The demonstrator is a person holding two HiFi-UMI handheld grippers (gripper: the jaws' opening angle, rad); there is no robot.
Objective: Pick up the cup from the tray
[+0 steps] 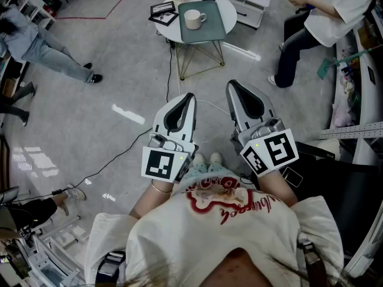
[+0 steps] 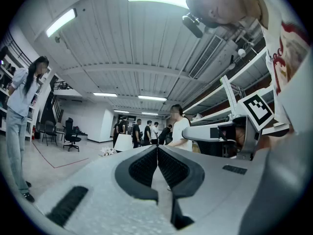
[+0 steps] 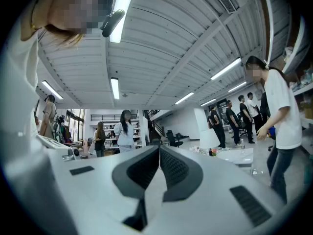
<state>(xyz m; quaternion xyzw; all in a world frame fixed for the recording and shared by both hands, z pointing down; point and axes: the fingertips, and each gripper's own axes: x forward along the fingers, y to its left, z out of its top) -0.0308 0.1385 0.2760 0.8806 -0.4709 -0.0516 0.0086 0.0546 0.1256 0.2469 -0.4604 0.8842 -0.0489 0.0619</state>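
Grey floor (image 1: 114, 58) carried a round table (image 1: 230, 11); only the head view showed tray (image 1: 209, 31) and cup (image 1: 193, 19). Left gripper (image 1: 190, 95) and right gripper (image 1: 230, 84) were clenched, empty.

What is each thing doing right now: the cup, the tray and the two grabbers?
cup: upright on the tray, not held.
tray: flat on the round table.
left gripper: jaws shut, empty, away from the table.
right gripper: jaws shut, empty, away from the table.
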